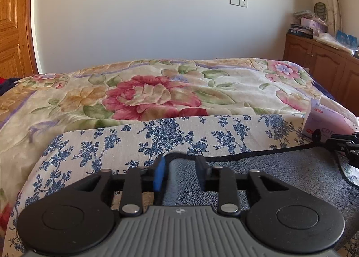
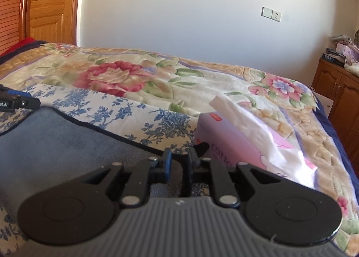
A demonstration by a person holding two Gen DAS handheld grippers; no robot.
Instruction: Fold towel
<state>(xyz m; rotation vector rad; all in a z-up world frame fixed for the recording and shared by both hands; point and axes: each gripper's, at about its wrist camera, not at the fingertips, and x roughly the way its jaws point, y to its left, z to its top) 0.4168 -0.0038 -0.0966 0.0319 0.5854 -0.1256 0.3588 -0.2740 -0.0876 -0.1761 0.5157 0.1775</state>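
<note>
A grey-blue towel (image 1: 280, 174) with a dark hem lies on a blue-flowered white cloth (image 1: 157, 136) on the bed. My left gripper (image 1: 181, 167) is at the towel's left far corner, jaws set around a raised bit of its edge with a gap between them. My right gripper (image 2: 179, 162) is at the towel's (image 2: 56, 142) right far corner, jaws narrow on the hem. The right gripper also shows at the right edge of the left wrist view (image 1: 345, 144). The left gripper's tip shows at the left edge of the right wrist view (image 2: 20, 102).
A pink tissue box (image 2: 235, 144) with a tissue sticking out stands just right of the towel, touching the right gripper's side. A flowered blanket (image 1: 145, 93) covers the bed beyond. A wooden cabinet (image 1: 325, 59) with clutter stands at the far right, a wooden door (image 2: 49, 3) at the far left.
</note>
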